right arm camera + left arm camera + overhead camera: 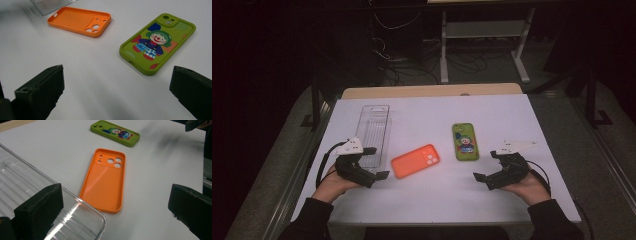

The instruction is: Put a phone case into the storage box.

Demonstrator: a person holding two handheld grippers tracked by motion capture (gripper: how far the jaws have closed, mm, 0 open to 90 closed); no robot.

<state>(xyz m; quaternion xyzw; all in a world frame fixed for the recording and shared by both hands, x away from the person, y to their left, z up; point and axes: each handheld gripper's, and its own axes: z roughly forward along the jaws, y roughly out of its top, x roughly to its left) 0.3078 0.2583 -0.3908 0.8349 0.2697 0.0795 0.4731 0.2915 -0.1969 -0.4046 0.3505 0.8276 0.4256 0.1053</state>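
Fingers of both grippers stand fully apart with nothing between them: left gripper [374, 164] and right gripper [486, 165] rest low, facing inward, likely poised to start. Ahead of the left fingers lies the orange phone case [105, 179], hollow side up, the clear tray [30, 195] just beside them. Beyond the right fingers lies the green phone case [158, 43], picture upward.

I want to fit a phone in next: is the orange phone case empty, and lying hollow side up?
Empty and hollow side up: the orange phone case shows its textured inner floor and raised rim, with the white table visible through its camera holes.
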